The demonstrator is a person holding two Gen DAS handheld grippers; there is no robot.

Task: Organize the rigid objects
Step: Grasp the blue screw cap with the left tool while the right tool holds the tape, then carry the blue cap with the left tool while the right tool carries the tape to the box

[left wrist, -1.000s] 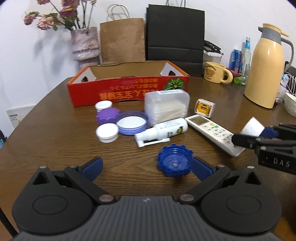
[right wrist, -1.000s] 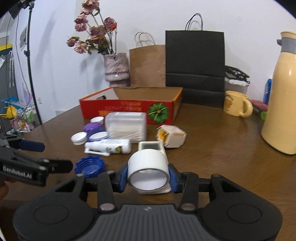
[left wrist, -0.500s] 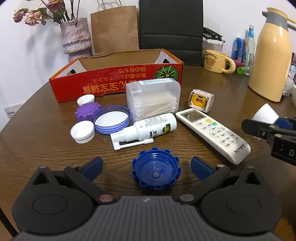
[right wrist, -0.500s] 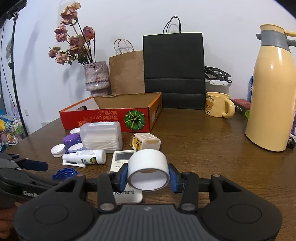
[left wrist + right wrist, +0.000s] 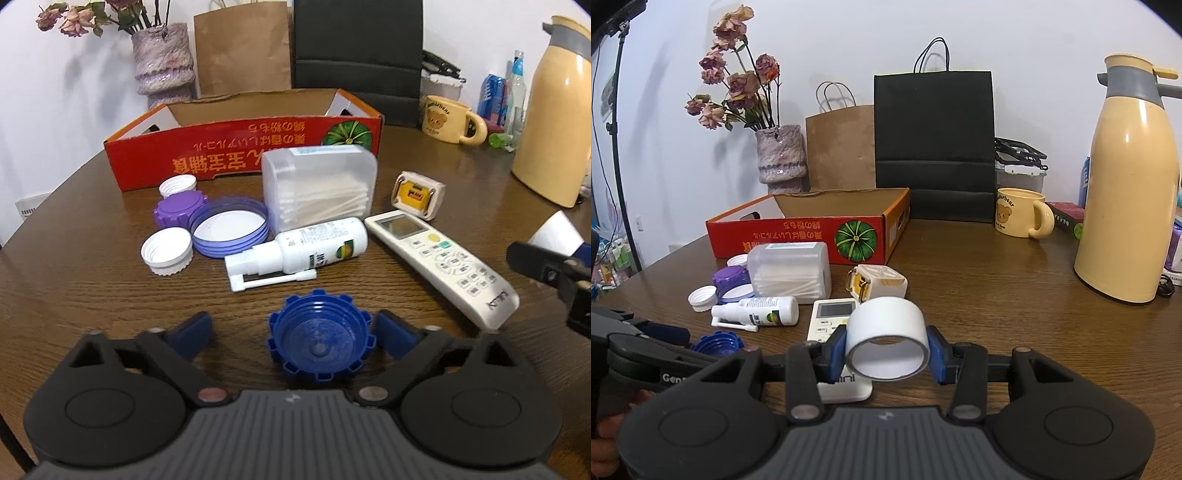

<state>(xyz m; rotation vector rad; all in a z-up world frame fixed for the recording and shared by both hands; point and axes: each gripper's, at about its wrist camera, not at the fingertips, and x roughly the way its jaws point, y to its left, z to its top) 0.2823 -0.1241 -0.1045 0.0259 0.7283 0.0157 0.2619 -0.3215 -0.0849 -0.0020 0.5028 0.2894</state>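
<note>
A blue toothed cap (image 5: pixel 320 343) lies upside down on the brown table, between the jaws of my left gripper (image 5: pixel 292 322). Those jaws are closing; the right pad (image 5: pixel 391 332) is close to the cap's edge and the left pad (image 5: pixel 195 328) stands well off it. My right gripper (image 5: pixel 887 350) is shut on a white tape roll (image 5: pixel 888 332), held above the white remote (image 5: pixel 834 312). Ahead stands the open red cardboard box (image 5: pixel 243 147). In front of it lie a cotton-swab box (image 5: pixel 321 184), a spray bottle (image 5: pixel 314 247), purple lids (image 5: pixel 229 230) and white caps (image 5: pixel 168 251).
A small white-and-yellow box (image 5: pixel 419 194) lies beside the remote (image 5: pixel 439 258). A yellow thermos (image 5: pixel 1126 203) and a bear mug (image 5: pixel 1019 218) stand at the right. A vase of dried flowers (image 5: pixel 781 158), a brown paper bag (image 5: pixel 842 147) and a black one (image 5: pixel 934 147) line the wall.
My left gripper has moved forward and down, so the blue cap now lies between its jaws, which have narrowed. The right gripper has tilted up slightly, still holding the tape roll.
</note>
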